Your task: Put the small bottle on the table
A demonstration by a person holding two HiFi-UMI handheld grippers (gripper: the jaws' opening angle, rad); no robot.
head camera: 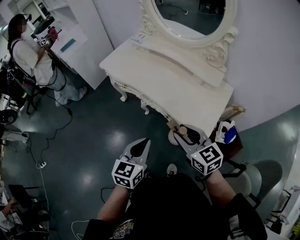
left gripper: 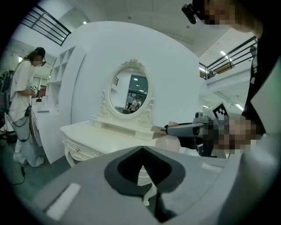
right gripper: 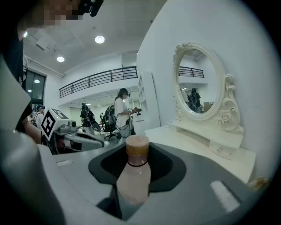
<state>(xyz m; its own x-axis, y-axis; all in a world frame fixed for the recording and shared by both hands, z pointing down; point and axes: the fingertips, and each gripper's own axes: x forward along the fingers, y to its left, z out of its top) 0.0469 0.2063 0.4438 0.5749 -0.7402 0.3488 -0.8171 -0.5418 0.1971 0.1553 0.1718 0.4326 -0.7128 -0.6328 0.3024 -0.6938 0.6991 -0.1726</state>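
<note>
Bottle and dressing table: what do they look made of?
The bottle is pale pink with a frosted, matte, slightly see-through body: plastic or glass, I can't tell which. Its cap is tan with a speckled top, so probably wood or cork, or a plastic imitation. The table looks like cream-painted wood or moulded resin, with a satin sheen and carved edging. The paint hides the base material.

one small bottle (right gripper: 134,173), one table (head camera: 154,77), one oval mirror (head camera: 190,14), two grippers (head camera: 145,141) (head camera: 180,131), perhaps two bystanders (head camera: 28,54)

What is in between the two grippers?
Only bare dark floor, seen in the head view, between the left gripper and the right gripper, which holds the small bottle.
</note>
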